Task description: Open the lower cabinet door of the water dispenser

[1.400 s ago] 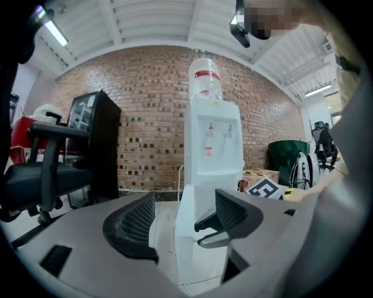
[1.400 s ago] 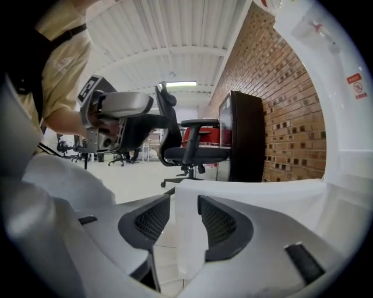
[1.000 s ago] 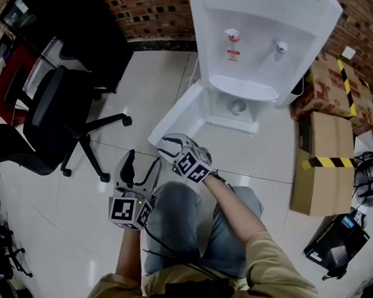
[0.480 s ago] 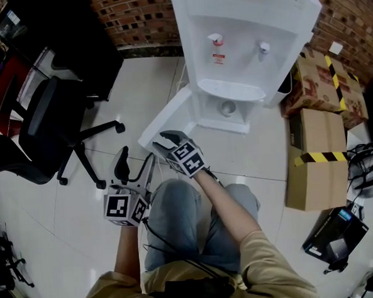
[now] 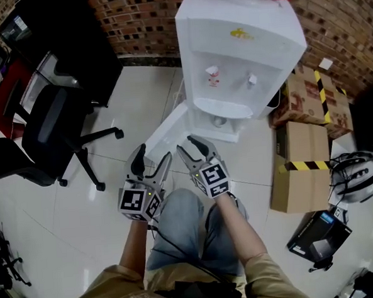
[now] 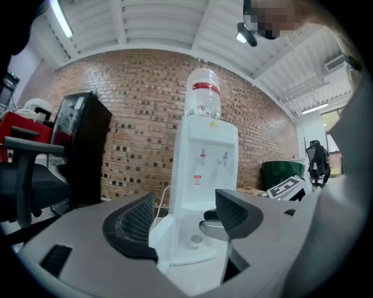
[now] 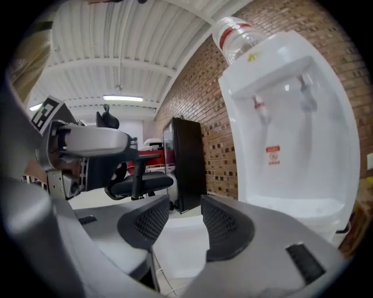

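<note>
The white water dispenser [image 5: 240,54] stands against the brick wall with a bottle on top. Its lower cabinet door [image 5: 166,130] is swung out to the left, showing the compartment [image 5: 219,121] behind it. My left gripper [image 5: 150,159] hovers open just in front of the door edge, holding nothing. Beside it, my right gripper [image 5: 194,146] is open with a narrow gap and also holds nothing. In the left gripper view the dispenser [image 6: 207,169] and the door [image 6: 166,233] show between the jaws of the left gripper [image 6: 180,218]. The right gripper [image 7: 183,224] has only floor in its gap, with the dispenser [image 7: 297,145] at the right.
A black office chair [image 5: 46,128] and a black cabinet [image 5: 72,39] stand at the left. Cardboard boxes [image 5: 301,169], a helmet [image 5: 358,172] and a black box [image 5: 318,235] lie to the dispenser's right. The person's jeans-clad legs [image 5: 185,233] are below the grippers.
Both grippers have risen. The right one has come off the edge of the opened door and moved up toward the dispenser; the left has drawn in beside it.
</note>
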Available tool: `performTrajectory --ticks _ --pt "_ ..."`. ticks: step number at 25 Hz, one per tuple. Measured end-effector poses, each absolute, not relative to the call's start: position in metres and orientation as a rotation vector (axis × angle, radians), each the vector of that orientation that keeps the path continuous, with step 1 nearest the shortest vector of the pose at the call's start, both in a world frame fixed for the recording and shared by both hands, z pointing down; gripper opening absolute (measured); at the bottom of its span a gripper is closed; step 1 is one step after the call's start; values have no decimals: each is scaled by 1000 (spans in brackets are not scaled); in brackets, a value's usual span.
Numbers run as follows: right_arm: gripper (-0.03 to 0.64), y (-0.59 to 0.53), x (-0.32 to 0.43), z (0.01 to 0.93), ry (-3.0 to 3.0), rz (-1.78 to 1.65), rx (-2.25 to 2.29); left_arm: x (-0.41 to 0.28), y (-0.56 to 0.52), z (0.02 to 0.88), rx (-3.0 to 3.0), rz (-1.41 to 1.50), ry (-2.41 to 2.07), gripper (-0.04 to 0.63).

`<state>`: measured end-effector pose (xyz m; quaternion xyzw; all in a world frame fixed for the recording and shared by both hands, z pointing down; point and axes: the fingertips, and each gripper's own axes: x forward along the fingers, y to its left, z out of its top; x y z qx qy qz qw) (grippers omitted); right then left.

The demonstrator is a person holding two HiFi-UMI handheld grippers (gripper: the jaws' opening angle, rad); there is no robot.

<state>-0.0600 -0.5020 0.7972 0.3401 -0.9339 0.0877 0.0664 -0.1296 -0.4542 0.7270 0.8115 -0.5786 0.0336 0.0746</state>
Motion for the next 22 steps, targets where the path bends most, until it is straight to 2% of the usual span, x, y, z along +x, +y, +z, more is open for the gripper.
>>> performTrajectory --ticks 5,10,16,17,18,19,22 --pt "221 -485 -18 711 -2746 218 1134 -102 -467 666 2441 97 -1676 330" --pt "235 -466 28 605 -2725 220 1284 -81 -449 553 2508 147 -1648 330" --pt "323 -437 48 429 -2709 171 1452 -66 -422 407 2540 187 -1570 330" --pt "358 -432 54 405 -2711 179 1493 -63 -417 385 2555 189 -1557 330" --pt "440 -424 60 382 -2713 191 1529 -61 -412 363 2574 190 -1545 330" --pt "463 -416 65 359 -2712 201 1560 -59 -405 343 2595 187 -1537 330" --pt "463 -393 86 301 -2675 177 1669 -60 -390 291 2639 162 -1543 330"
